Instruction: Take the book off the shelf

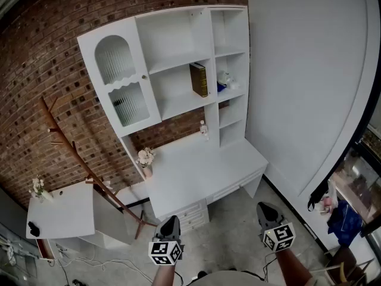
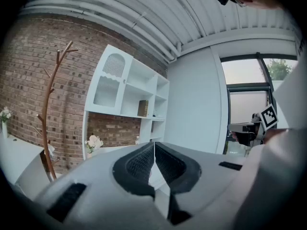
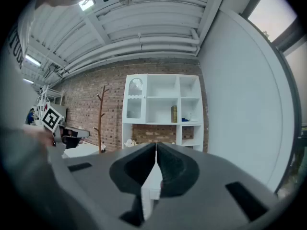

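1. The book (image 1: 199,80) stood upright in a centre compartment of the white shelf unit (image 1: 178,106), in the upper middle of the head view.
2. My left claw (image 1: 170,220) hung at the bottom of the frame, well apart from it, with its jaws pressed together on nothing.
3. My right claw (image 1: 265,207), at the lower right, was likewise closed and empty.
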### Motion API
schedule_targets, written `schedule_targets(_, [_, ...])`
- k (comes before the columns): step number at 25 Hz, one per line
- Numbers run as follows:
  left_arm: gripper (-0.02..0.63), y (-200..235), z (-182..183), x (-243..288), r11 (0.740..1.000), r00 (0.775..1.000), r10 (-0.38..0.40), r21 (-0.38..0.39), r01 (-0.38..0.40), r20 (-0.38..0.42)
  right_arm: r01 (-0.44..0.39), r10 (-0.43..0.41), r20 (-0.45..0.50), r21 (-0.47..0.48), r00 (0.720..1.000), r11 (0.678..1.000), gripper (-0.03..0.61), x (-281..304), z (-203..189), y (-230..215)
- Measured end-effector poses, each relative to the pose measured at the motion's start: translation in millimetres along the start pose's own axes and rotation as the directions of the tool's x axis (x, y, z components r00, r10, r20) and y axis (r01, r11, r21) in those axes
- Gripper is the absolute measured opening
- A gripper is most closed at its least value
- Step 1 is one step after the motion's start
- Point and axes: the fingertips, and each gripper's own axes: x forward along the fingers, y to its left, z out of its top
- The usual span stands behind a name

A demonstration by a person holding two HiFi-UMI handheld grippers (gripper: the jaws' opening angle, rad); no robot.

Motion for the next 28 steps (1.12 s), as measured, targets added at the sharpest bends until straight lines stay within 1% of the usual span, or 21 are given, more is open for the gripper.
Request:
schedule_targets(8, [0.026,0.0,1.9,0.9,1.0,1.0,-0.01,0.003,0.01,0.003,0.001,-0.001,-0.001,0.004,1.0,1.0,0.032,0.3,0.2,3.2])
schedule_targets(17, [0.026,-9.8,3.5,6.9,1.0,1.0,-0.014,0.007,0.014,0.007,0.004,-0.004,0.005,0.006,1.0,1.0,0.032,-0.4,1.5,-6.8])
schedule_targets(23, [0.026,-23.7,12.1,10.9,0.999,0.999,-0.031,0.027,0.03,0.042,0.008,-0.008,0.006,0.007,1.0,1.0,0.034,-0.7,2.8,-19.1])
schedule_targets(28, [0.026,-36.0,19.9,15.5,0.999,0.998,-0.023,0.029,0.021,0.062,-0.021,0.021,0.016,0.002,1.0,1.0,0.034,0.0,8.4,-27.5])
